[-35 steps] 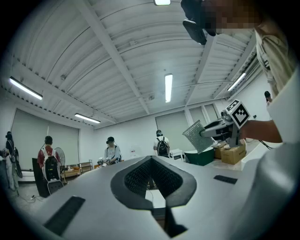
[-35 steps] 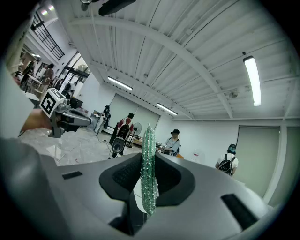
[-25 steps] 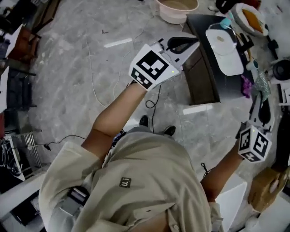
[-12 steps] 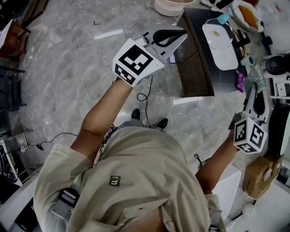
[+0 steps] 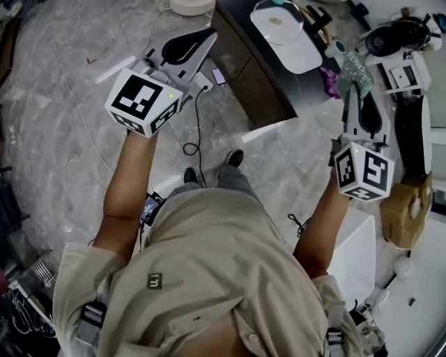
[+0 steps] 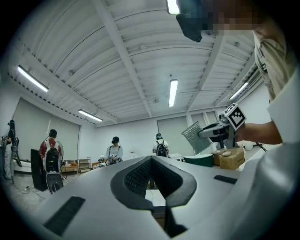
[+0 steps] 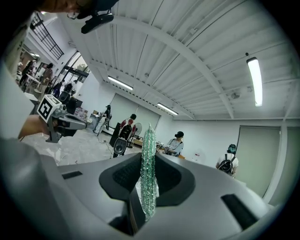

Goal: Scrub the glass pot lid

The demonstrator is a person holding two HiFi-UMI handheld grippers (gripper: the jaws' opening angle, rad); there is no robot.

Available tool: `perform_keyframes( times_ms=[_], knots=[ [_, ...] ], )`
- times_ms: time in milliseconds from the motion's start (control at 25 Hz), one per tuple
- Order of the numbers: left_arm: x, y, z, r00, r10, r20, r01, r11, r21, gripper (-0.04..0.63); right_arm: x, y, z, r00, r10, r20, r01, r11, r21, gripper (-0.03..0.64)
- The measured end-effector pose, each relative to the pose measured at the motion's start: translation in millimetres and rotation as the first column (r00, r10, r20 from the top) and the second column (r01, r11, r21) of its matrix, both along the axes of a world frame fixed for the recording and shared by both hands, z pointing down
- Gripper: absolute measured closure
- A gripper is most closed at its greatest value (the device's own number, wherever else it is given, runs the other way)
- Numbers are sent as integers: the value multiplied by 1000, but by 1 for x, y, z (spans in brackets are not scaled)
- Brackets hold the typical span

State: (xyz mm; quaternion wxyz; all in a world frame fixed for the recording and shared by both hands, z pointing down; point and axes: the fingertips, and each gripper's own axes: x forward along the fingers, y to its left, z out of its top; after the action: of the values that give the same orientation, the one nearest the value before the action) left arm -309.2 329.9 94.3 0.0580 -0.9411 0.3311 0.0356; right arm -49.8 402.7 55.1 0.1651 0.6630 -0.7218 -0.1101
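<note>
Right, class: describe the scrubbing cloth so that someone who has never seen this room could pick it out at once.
Find the dark table at the top of the head view, then the right tool at that view's right. Clamped in that tool is the scrubbing cloth: a thin, glittery green mesh sheet, while the left tool holds nothing.

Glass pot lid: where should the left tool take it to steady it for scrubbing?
Probably by the centre knob, coming straight down from above. In the head view the glass pot lid seems to lie flat, knob up, on a white board, so the rim offers little purchase. The left tool is shut and empty; the right tool holds the scrub cloth.
</note>
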Motion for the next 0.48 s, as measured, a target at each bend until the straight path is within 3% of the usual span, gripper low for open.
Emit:
perform_keyframes(
  times_ms=[480],
  knots=[
    [45, -64, 8, 992, -88, 87, 90, 996, -25, 581, 54, -99, 22, 993, -90, 78, 92, 996, -17, 532]
  ],
)
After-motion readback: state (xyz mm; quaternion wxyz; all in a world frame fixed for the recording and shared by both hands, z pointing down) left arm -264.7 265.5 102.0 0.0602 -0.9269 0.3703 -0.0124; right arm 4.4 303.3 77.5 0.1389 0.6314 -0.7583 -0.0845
